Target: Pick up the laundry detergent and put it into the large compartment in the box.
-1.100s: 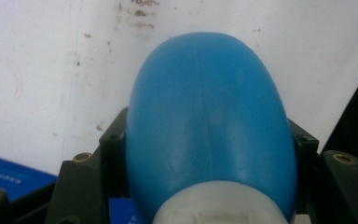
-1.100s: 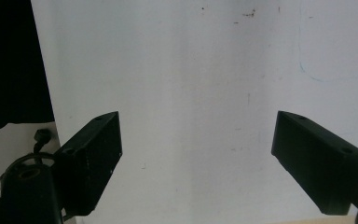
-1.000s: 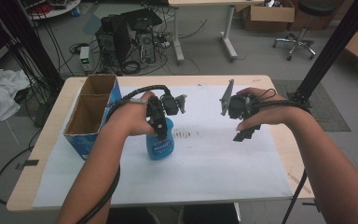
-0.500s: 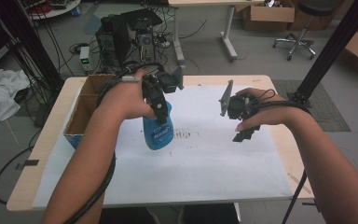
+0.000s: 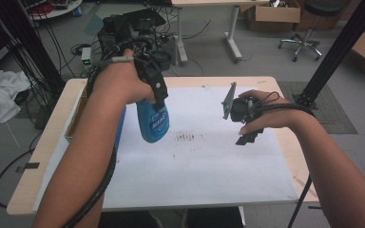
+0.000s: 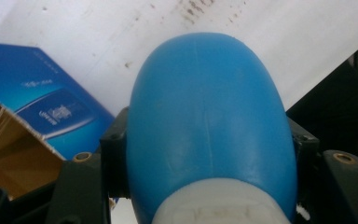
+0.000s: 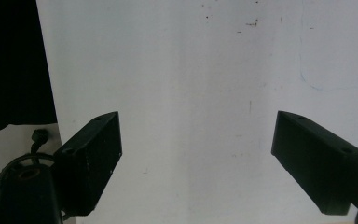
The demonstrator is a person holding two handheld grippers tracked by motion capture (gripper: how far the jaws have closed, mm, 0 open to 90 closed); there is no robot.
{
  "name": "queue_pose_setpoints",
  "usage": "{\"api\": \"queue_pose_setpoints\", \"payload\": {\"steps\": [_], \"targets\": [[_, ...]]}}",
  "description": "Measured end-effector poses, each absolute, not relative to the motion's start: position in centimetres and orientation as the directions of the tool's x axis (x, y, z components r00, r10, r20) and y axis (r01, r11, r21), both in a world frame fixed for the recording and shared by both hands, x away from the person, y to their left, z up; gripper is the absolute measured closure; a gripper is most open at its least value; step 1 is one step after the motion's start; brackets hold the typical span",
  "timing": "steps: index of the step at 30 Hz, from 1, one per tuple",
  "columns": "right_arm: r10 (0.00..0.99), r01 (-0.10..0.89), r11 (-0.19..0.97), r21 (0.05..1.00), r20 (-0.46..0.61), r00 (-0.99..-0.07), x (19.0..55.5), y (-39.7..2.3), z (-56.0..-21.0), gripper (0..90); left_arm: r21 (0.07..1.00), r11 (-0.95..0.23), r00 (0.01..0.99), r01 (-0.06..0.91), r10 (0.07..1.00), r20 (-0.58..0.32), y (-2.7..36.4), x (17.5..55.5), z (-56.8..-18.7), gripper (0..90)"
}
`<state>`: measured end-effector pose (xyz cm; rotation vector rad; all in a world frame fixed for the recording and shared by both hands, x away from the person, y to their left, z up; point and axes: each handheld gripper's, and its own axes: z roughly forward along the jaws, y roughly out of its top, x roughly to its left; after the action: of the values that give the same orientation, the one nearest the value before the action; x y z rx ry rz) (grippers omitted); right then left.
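**Blue bottle lifted clear of the surface**

Since a second ago: raised well off the white paper sheet, the blue plastic spray bottle, and carried a little toward the left far corner of the surface; right tool unmoved. Held now in the left tool, black pads clamped on either side of the bottle's shoulder just below the white collar, body hanging down and slightly tilted. Seen from the left gripper view, the same rounded blue body wedged tight between both jaws, with the open blue-sided cardboard box below at the surface's left edge. Right tool hovering over the right half of the sheet, jaws spread wide with nothing between them, bare paper under them in the right gripper view.

Step in hand, by the look of it: carrying the lifted bottle. Likely destination the box at the left edge, though not certain. Next move then: keep the grip firm, swing over the box opening, lower upright before releasing. Possible snag: the bottle's base catching the box wall.
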<state>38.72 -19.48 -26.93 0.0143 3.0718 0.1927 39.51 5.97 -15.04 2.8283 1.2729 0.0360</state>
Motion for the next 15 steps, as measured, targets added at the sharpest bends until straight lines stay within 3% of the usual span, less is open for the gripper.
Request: {"api": "queue_pose_setpoints", "payload": {"steps": [15], "targets": [[0.008, 0.0, 0.993, 0.121, -0.059, -0.998, 38.3, -19.4, -26.8, 16.2, 0.057, -0.513, 0.514, 0.857, 0.857, -0.015, 9.4, 40.2, -10.1, 37.9]]}}
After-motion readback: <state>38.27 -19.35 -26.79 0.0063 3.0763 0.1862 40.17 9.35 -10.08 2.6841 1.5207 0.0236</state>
